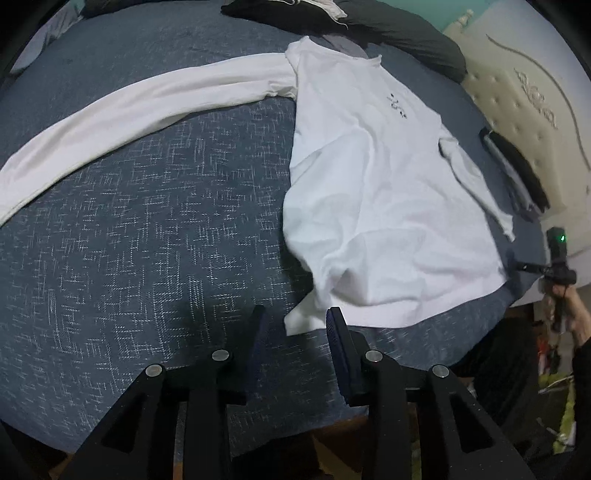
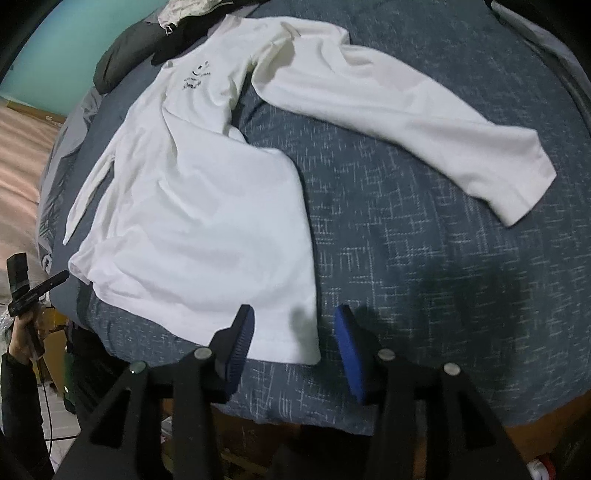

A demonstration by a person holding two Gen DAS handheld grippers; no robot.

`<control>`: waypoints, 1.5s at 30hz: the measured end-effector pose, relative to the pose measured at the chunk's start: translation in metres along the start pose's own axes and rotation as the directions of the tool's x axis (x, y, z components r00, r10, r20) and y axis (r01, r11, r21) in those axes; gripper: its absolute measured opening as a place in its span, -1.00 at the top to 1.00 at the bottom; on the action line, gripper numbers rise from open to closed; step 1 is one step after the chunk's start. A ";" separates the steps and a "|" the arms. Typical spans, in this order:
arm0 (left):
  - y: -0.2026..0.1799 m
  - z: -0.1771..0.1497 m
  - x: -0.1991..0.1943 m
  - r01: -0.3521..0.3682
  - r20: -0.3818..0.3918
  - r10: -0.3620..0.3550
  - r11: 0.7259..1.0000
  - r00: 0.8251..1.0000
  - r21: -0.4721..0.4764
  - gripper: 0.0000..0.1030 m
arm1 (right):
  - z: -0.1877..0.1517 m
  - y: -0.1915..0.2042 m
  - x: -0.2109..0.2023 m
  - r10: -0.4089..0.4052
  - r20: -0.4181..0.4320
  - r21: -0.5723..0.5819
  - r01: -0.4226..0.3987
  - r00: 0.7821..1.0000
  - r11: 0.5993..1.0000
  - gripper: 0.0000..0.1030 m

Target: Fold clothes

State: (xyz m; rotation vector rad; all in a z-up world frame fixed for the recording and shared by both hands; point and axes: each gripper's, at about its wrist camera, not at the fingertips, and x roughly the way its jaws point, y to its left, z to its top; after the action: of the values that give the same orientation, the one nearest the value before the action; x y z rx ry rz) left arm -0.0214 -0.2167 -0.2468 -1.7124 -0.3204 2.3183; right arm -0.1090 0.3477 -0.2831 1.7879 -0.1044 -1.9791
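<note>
While both grippers hang over the near edge of the bed [image 1: 129, 221], a white long-sleeved shirt [image 1: 376, 192] lies spread on the dark blue patterned bedcover. In the left wrist view the left gripper [image 1: 297, 325] has its fingers spread wide with nothing between them, and the near hem corner of the shirt sits just beyond the gap, not touched. One sleeve [image 1: 129, 114] stretches far out to the left across the cover, while the other sleeve [image 1: 476, 184] is folded in along the right side of the body. In the right wrist view the right gripper [image 2: 293, 328] is also wide open and holds nothing; the shirt's near corner lies in the gap between the blue pads [image 2: 351, 350], and I cannot tell whether it touches them. Dark clothes [image 1: 369, 22] are piled at the far end of the bed. A hand [image 2: 22, 339] grips the other tool's handle at the left edge of this view.
</note>
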 end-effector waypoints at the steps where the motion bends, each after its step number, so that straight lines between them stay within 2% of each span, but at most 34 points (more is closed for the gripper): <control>1: -0.002 0.000 0.004 -0.002 -0.003 0.003 1.000 1.000 0.013 0.31 | -0.001 0.001 0.002 -0.006 -0.005 0.000 0.006 1.000 1.000 0.05; 5: -0.014 -0.001 0.021 -0.002 -0.028 0.004 0.998 1.000 0.061 0.31 | -0.002 0.003 0.009 -0.006 -0.021 -0.001 0.006 1.000 1.000 0.05; 10: -0.027 0.003 0.037 -0.042 -0.046 0.048 0.992 0.998 0.123 0.32 | -0.006 0.009 0.016 -0.010 -0.047 -0.026 0.009 0.999 1.000 0.05; 11: -0.027 0.004 0.039 -0.041 -0.045 0.047 0.991 0.998 0.125 0.34 | -0.006 0.010 0.017 -0.011 -0.047 -0.027 0.010 0.999 1.000 0.05; 12: -0.026 0.005 0.039 -0.035 -0.041 0.040 0.991 0.998 0.126 0.51 | -0.006 0.009 0.017 -0.006 -0.042 -0.020 0.005 0.999 1.000 0.08; 13: -0.026 0.006 0.038 -0.033 -0.036 0.038 0.991 0.999 0.128 0.62 | -0.006 0.008 0.017 0.000 -0.037 -0.013 0.000 0.999 1.000 0.14; 14: -0.027 0.006 0.037 -0.042 -0.030 0.046 0.990 0.998 0.133 0.82 | -0.005 0.007 0.017 0.005 -0.032 -0.007 -0.005 0.999 1.000 0.29; 15: -0.026 0.006 0.036 -0.045 -0.026 0.049 0.990 0.998 0.136 0.89 | -0.006 0.006 0.018 0.007 -0.031 -0.005 -0.007 0.999 1.000 0.37; 16: -0.026 0.005 0.034 -0.038 -0.025 0.042 0.990 0.999 0.135 0.90 | -0.006 0.006 0.019 0.003 -0.037 -0.013 -0.004 0.999 1.000 0.44; 17: -0.025 0.005 0.031 -0.033 -0.024 0.037 0.990 0.999 0.134 0.92 | -0.007 0.006 0.020 -0.001 -0.041 -0.021 0.000 0.999 1.000 0.66; 18: -0.023 0.005 0.029 -0.032 -0.024 0.036 0.990 0.999 0.134 0.93 | -0.007 0.007 0.020 -0.006 -0.041 -0.031 0.005 0.999 0.999 0.77; 21: -0.020 0.005 0.019 -0.042 -0.018 0.045 0.990 0.999 0.133 0.93 | -0.006 0.007 0.014 0.000 -0.023 -0.038 -0.001 1.000 0.999 0.89; 27: -0.021 0.006 -0.017 -0.053 -0.006 0.055 0.986 0.998 0.159 0.94 | -0.001 0.009 -0.021 0.011 0.038 -0.079 -0.008 0.999 0.997 0.92; 32: -0.035 0.005 -0.039 -0.053 -0.035 0.062 0.977 0.997 0.206 0.94 | -0.002 0.014 -0.055 0.013 0.071 -0.125 -0.004 0.997 0.992 0.92; 36: -0.035 -0.002 -0.053 -0.013 -0.066 0.027 0.979 0.997 0.204 0.94 | -0.003 0.022 -0.080 0.017 0.089 -0.160 -0.002 0.996 0.987 0.92; 38: -0.033 -0.009 -0.046 -0.001 -0.103 0.022 0.979 0.994 0.202 0.94 | -0.004 0.022 -0.080 0.008 0.084 -0.177 0.007 0.996 0.984 0.92; 45: -0.020 -0.022 0.008 -0.005 -0.196 0.033 0.990 0.980 0.140 0.94 | -0.019 0.005 -0.036 -0.018 0.008 -0.139 0.019 1.000 0.990 0.92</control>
State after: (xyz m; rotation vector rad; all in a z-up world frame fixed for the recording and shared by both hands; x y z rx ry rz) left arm -0.0015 -0.1944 -0.2538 -1.8626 -0.1027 2.1046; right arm -0.0880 0.3617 -0.2508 1.6992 0.0477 -1.9547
